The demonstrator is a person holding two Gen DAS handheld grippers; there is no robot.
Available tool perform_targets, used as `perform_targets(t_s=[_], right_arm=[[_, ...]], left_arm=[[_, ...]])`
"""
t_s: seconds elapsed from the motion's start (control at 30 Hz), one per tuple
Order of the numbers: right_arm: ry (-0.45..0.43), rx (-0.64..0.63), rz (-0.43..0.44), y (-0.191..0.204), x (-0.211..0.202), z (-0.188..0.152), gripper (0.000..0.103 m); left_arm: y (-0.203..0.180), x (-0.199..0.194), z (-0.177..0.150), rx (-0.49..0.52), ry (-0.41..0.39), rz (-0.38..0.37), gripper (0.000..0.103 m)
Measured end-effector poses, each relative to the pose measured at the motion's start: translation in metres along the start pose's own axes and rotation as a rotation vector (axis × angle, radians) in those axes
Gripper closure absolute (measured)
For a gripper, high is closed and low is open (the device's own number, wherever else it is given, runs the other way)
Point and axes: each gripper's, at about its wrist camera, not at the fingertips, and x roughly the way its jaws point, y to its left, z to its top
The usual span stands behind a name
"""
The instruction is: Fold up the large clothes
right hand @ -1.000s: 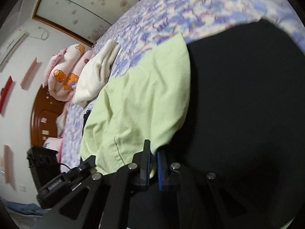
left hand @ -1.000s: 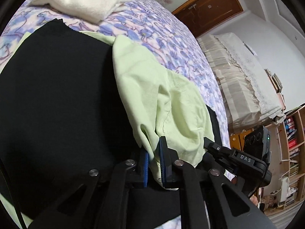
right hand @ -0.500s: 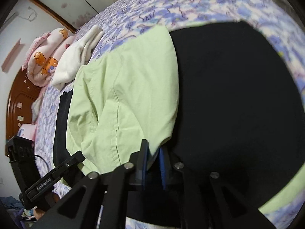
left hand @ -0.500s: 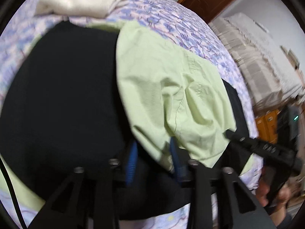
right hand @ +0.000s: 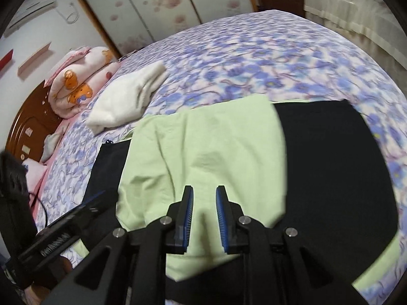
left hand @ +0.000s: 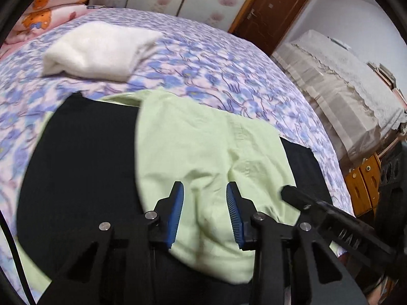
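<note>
A green shirt (left hand: pixel 203 152) lies folded over black cloth (left hand: pixel 84 157) at frame centre. The left gripper (left hand: pixel 204 203), jaws apart, is closing on nothing. The right gripper (right hand: pixel 204 208), jaws narrow, is opening, empty.

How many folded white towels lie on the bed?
1. The folded white towel lies on the floral bedspread, beyond the light green garment. Others may be hidden out of view.
</note>
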Motion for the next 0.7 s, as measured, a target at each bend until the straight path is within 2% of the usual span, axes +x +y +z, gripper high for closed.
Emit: perform_targets(t_s=[0.13,0.2,0.27,0.3,0.33,0.4,0.5,0.7], right_arm=[[0.027,-0.043,-0.012,0.005,0.026,0.003,0.085],[0.049,-0.04,-0.035,-0.002,0.035,0.0,0.085],[0.058,-0.043,-0.116,-0.015,0.04,-0.005,0.085],[0.053,-0.037,-0.175,-0.025,0.04,-0.007,0.089],[0.052,-0.023,-0.191,-0.031,0.04,-0.009,0.09],[0.052,0.039,-0.18,-0.051,0.036,-0.013,0.103],[0.048,0.1,-0.147,-0.064,0.028,-0.015,0.103],[0.043,0.08,-0.164,-0.055,0.02,-0.014,0.101]], left_arm=[[0.0,0.029,-0.001,0.017,0.04,0.037,0.072],[0.006,0.041,-0.005,0.019,0.072,0.106,0.081],[0.018,0.047,-0.009,0.004,0.084,0.141,0.093],[0.024,0.046,-0.011,-0.008,0.082,0.134,0.094],[0.031,0.043,-0.013,-0.026,0.078,0.116,0.095],[0.036,0.04,-0.015,-0.035,0.075,0.103,0.095],[0.034,0.036,-0.019,-0.022,0.071,0.109,0.095],[0.031,0.029,-0.021,-0.018,0.075,0.118,0.094]])
